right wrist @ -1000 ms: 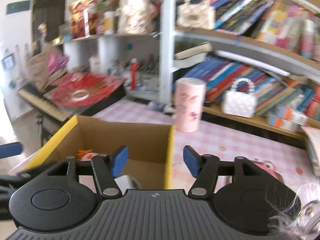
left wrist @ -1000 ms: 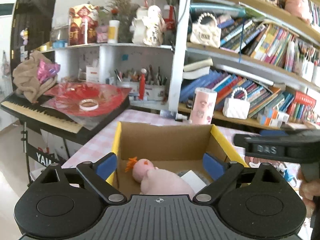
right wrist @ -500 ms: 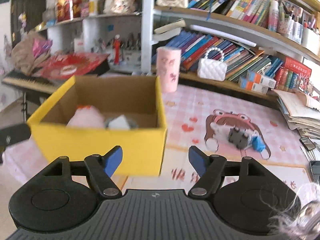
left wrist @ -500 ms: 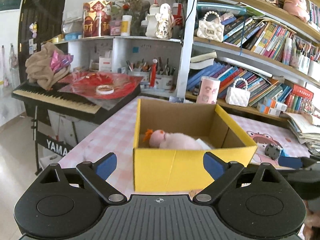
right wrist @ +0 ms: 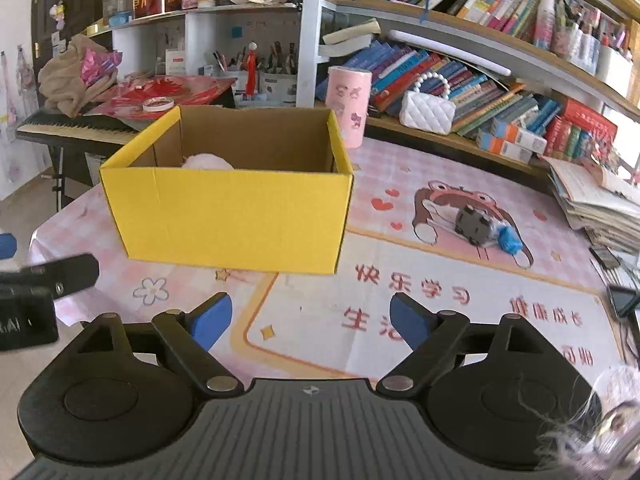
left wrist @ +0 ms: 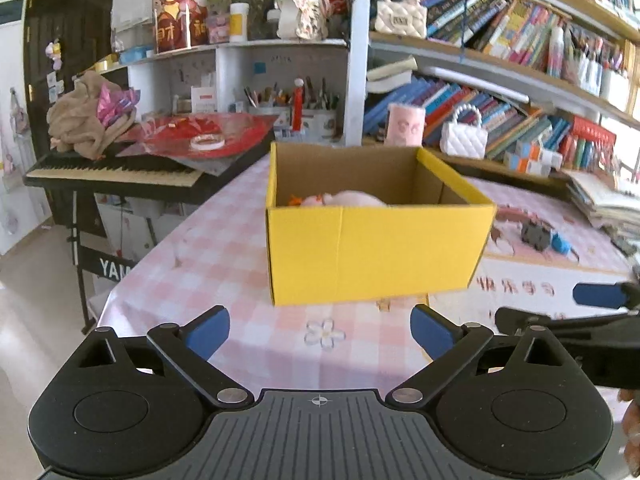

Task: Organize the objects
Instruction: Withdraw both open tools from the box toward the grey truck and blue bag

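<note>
The right gripper (right wrist: 310, 318) is opening with nothing between its jaws; the grey toy (right wrist: 474, 224) is lying far-right of it, right of the yellow box (right wrist: 232, 212); the left gripper (left wrist: 320, 330), spread and empty, is farther off.

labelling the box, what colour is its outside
Yellow; the box shows best in the right wrist view.

Each gripper had a black ribbed body with a small white crosshair mark at twelve o'clock on its front edge. The left gripper (left wrist: 320, 332) and the right gripper (right wrist: 311, 320) carried two black linked arms with silver screws, round discs at the sides, and blue pads (left wrist: 430, 330) on the fingertips.
</note>
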The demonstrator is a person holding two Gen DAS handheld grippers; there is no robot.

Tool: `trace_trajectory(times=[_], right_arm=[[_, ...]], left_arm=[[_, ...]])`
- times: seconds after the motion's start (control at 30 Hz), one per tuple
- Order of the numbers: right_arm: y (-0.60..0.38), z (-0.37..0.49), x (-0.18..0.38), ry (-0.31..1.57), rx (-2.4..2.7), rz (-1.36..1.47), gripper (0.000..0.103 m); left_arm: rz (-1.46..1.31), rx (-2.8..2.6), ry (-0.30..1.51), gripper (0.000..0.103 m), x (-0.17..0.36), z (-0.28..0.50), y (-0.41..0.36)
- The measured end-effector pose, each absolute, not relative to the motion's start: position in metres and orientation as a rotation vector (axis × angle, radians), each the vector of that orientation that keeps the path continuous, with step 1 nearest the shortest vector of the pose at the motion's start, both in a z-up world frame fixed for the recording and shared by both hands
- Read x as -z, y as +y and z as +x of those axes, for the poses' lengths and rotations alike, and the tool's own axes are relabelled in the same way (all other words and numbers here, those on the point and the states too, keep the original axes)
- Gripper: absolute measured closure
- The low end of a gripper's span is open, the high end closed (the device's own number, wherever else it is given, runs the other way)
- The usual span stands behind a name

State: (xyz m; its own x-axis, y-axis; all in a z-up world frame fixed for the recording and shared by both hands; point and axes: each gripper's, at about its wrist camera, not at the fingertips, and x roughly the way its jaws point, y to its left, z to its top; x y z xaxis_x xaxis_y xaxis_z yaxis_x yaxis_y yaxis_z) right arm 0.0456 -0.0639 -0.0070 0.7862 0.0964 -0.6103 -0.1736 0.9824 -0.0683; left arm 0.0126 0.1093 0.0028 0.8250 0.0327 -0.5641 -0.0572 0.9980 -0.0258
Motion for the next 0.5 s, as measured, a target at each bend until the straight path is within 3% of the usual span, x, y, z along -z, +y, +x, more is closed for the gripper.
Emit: trace_trajectory(times=[0.5], right_arm=[[-0.111, 0.003, 0.016, 0.683, 0.049, -0.068, 0.016]], left_arm=[[-0.017, 0.143, 0.671, 0.004, 0.011, 0.013, 0.064]])
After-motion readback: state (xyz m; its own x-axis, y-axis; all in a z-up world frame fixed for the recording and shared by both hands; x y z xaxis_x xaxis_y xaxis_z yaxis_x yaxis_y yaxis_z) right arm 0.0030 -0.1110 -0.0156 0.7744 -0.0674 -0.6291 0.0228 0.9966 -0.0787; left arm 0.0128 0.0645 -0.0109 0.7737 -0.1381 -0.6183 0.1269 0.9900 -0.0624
